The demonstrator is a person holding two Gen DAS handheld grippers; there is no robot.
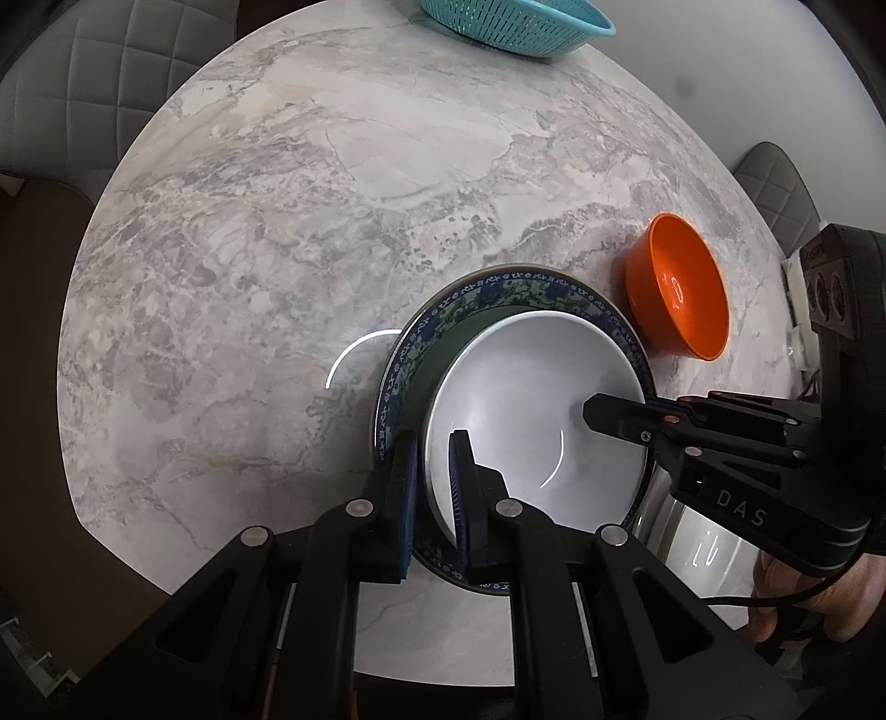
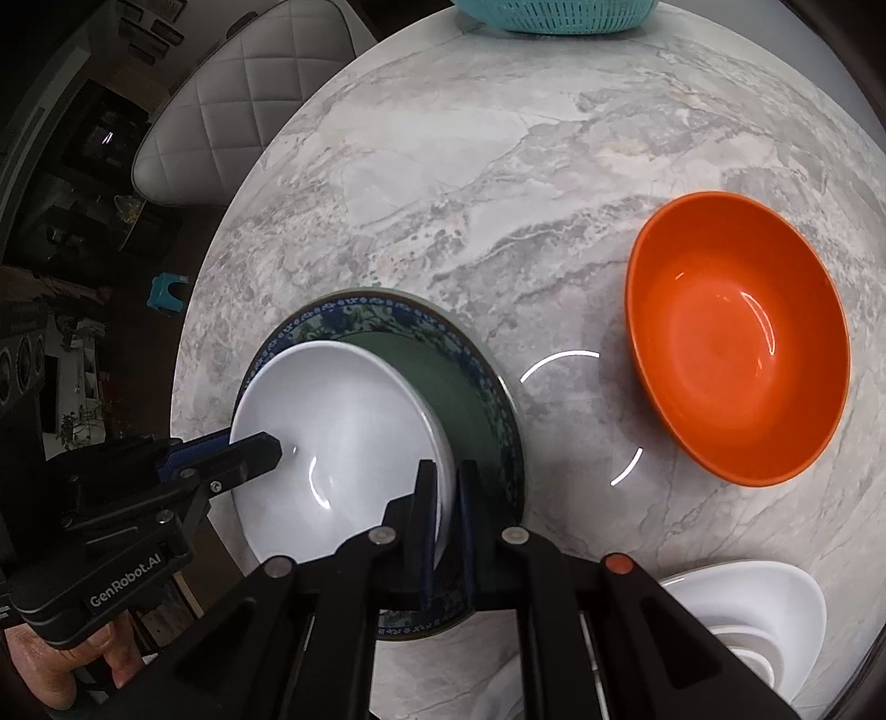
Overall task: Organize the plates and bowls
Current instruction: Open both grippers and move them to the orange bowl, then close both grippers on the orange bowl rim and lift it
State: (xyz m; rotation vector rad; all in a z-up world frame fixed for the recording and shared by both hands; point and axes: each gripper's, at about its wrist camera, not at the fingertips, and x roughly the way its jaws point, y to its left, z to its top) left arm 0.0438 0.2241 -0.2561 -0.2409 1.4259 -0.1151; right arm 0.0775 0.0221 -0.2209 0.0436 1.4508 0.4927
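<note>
A white bowl sits on a green plate with a blue patterned rim on the marble table. My left gripper is shut on the bowl's near-left rim, one finger inside and one outside. My right gripper is shut on the opposite rim the same way. An orange bowl stands empty to the right of the plate.
A teal slotted basket stands at the table's far edge. White dishes are stacked at the near right. Padded chairs stand around the round table.
</note>
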